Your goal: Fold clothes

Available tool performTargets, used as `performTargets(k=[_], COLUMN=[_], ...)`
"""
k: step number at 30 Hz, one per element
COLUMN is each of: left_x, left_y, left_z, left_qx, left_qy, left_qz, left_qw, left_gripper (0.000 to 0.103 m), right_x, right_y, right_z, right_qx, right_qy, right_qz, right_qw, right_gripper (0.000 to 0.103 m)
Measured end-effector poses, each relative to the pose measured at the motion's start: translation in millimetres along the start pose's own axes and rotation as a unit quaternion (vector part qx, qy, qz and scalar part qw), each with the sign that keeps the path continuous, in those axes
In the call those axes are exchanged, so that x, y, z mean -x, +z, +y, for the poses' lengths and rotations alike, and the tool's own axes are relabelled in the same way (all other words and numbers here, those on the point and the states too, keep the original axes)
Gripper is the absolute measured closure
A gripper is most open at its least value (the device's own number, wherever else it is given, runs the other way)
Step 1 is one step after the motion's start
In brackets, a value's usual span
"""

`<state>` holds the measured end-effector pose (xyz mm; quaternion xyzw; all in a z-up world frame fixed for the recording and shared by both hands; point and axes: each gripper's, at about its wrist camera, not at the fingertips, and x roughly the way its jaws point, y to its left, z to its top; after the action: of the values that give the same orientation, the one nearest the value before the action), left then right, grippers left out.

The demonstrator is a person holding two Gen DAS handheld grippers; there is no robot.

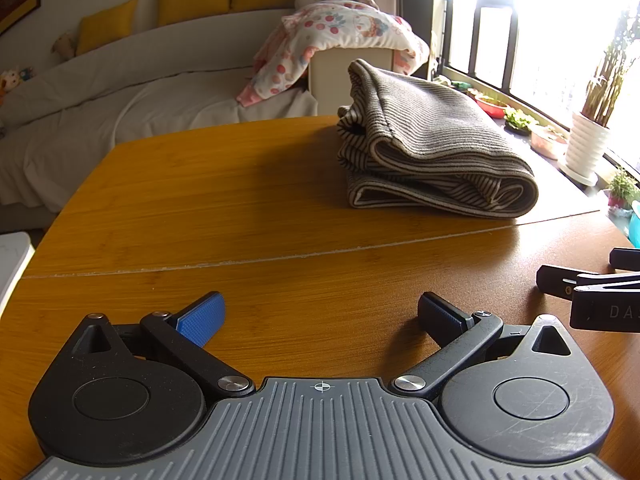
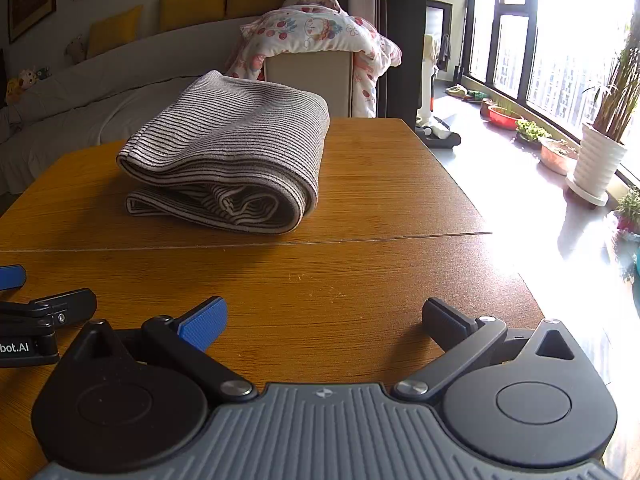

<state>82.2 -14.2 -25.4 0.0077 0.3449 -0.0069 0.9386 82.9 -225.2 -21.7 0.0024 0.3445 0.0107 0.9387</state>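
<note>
Left claw (image 1: 320, 314): wide open, empty, low over the wooden surface (image 1: 240, 208).
Right claw (image 2: 324, 320): wide open, empty, beside the left.
Striped garment (image 2: 228, 164): folded, lying on the surface, well ahead of both claws.

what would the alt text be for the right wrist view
A folded grey striped garment lies on a wooden table, apart from the open, empty right gripper in the foreground. The left gripper shows at the left edge; behind are a sofa with yellow cushions, a floral blanket and potted plants by a bright window.
</note>
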Motion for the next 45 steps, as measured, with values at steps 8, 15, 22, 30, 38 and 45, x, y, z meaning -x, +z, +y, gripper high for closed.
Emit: performTargets(k=[8,15,22,30,38,45], left_x=[-0.4,-1.3,-2.5,-4.3,-2.8,-1.2], left_y=[0.5,1.2,1.9,3.9,4.9,3.5], left_z=[0.4,0.7,1.0,2.3,3.8,3.1], left_qx=[-0.003,-0.007,-0.010,-0.007,0.009,0.010], left_qy=[-0.004,-0.009,-0.013,-0.013,0.007,0.009], left_qz=[0.000,0.000,0.000,0.005,0.014,0.010], left_qw=[1.0000,0.9999,0.9999,0.9999,0.9998,0.9999], left_gripper=[0.000,0.000,0.000,0.000,0.000,0.000], right_x=[-0.2,-0.2,0.0,0.3,0.6,0.3], right_y=[0.0,0.1,0.0,-0.4,-0.5,-0.4], right_z=[0.0,0.0,0.0,0.3,1.1,0.9], right_qx=[0.000,0.000,0.000,0.000,0.000,0.000], right_qy=[0.000,0.000,0.000,0.000,0.000,0.000], right_qz=[0.000,0.000,0.000,0.000,0.000,0.000], right_qw=[1.000,1.000,1.000,1.000,1.000,1.000], right_gripper=[0.000,0.000,0.000,0.000,0.000,0.000])
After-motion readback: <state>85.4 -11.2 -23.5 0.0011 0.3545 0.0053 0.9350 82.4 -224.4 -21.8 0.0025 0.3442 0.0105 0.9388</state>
